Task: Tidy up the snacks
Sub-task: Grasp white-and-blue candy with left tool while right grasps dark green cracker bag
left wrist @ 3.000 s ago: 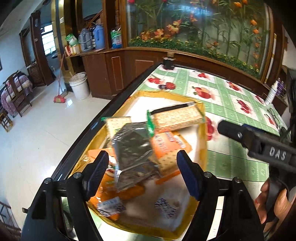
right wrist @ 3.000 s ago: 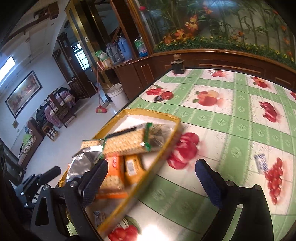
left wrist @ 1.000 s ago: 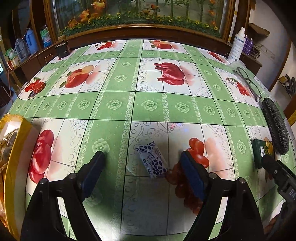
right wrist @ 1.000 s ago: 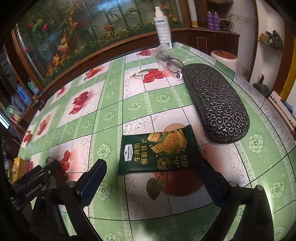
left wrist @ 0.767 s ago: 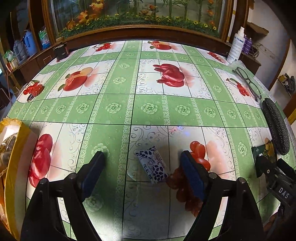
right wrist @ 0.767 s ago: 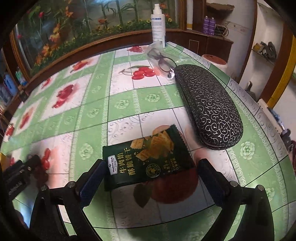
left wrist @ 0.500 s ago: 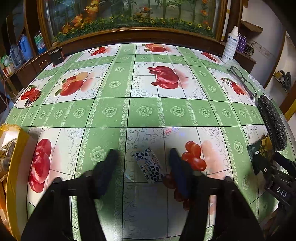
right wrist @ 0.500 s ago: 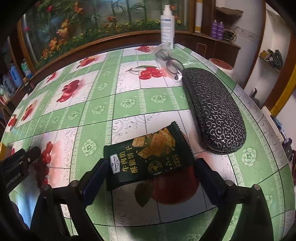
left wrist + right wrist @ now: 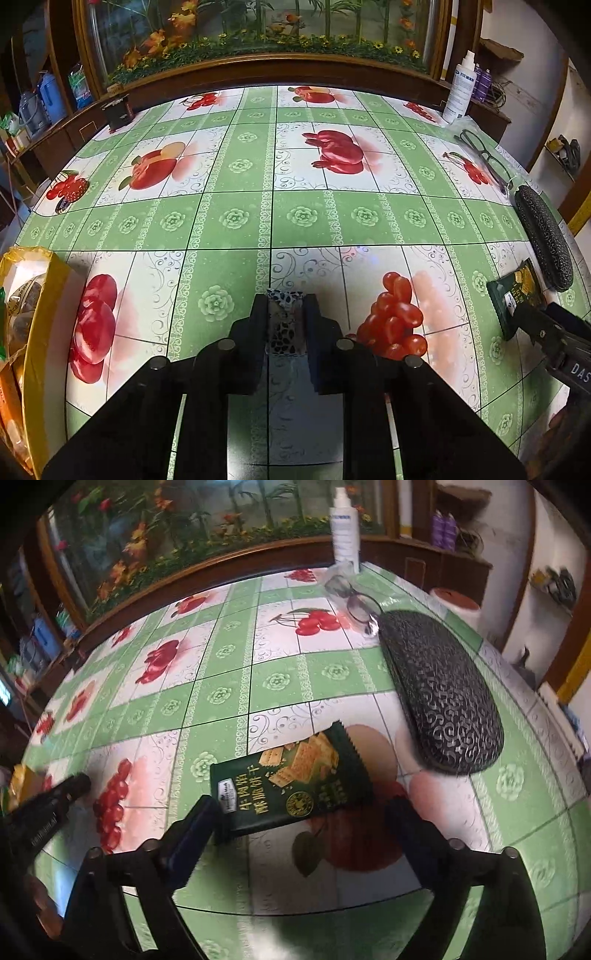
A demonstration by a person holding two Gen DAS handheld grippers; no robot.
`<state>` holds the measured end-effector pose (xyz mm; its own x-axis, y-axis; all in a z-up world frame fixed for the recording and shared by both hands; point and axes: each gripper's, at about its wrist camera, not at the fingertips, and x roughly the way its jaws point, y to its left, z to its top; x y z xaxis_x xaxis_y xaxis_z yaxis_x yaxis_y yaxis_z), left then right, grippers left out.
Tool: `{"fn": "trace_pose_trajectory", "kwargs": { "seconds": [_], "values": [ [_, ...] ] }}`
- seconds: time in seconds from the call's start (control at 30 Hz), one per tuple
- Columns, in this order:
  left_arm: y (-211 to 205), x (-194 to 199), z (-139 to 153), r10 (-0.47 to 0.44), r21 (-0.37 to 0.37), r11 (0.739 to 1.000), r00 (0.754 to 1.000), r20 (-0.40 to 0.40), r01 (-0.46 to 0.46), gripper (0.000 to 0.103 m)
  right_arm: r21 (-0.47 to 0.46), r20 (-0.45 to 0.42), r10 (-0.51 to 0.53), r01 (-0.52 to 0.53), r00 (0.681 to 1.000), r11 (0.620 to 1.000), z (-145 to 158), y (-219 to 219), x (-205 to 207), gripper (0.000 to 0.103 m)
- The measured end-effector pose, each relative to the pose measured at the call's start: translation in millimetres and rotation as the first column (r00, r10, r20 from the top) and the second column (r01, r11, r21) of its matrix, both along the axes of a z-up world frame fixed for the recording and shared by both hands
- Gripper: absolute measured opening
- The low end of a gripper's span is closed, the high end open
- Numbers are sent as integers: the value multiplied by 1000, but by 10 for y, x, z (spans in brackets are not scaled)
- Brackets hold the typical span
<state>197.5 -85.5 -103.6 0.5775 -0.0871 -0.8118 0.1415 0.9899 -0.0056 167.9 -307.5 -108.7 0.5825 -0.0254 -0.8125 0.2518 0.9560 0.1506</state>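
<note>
Our left gripper (image 9: 286,325) is clamped on the small blue-and-white patterned sachet (image 9: 285,323): light, soft. Our right gripper (image 9: 295,834), jaws opening, straddles the flat dark-green crinkly cracker packet (image 9: 291,779); pinch its short edges, contents look brittle.

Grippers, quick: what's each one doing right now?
Left gripper: shut on the small candy packet.
Right gripper: jaws opening, around the green cracker packet, not gripping it.
</note>
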Motion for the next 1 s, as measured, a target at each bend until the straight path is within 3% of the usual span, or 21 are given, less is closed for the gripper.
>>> {"fn": "trace_pose_trajectory", "kwargs": {
  "seconds": [0.2,0.27,0.33,0.43,0.47,0.57,0.73,0.83,0.9,1.0],
  "values": [
    [63,9,1,-5,-18,1000,1000,-8,4,16,45,0,-54,54,999,998,41,0,-118,96],
    [72,13,-1,-8,-22,1000,1000,-8,8,16,86,-28,-16,19,999,996,8,-6,-121,97],
    [77,19,-2,-9,-26,1000,1000,-9,9,16,140,3,41,-41,999,989,34,22,-106,98],
    [87,20,-2,-16,-28,999,1000,-13,15,16,316,58,172,-182,983,931,40,98,-2,96],
    [96,19,-2,-18,-28,999,1000,-15,18,16,313,80,194,-209,978,926,87,129,-1,96],
    [121,19,-2,-17,-24,1000,1000,-14,17,16,159,155,268,-292,951,943,298,200,-4,96],
    [96,14,-9,-15,-5,1000,1000,-11,15,16,10,74,409,-411,909,912,213,185,430,97],
    [116,9,-5,-16,-13,1000,1000,-17,16,16,72,8,473,-472,881,879,25,192,549,97],
    [133,9,-6,-16,-12,1000,1000,-17,16,16,33,-22,499,-498,867,867,3,254,441,98],
    [143,9,-7,-14,-13,1000,1000,-18,14,16,69,-31,520,-518,853,853,-9,241,194,98]
  ]
}}
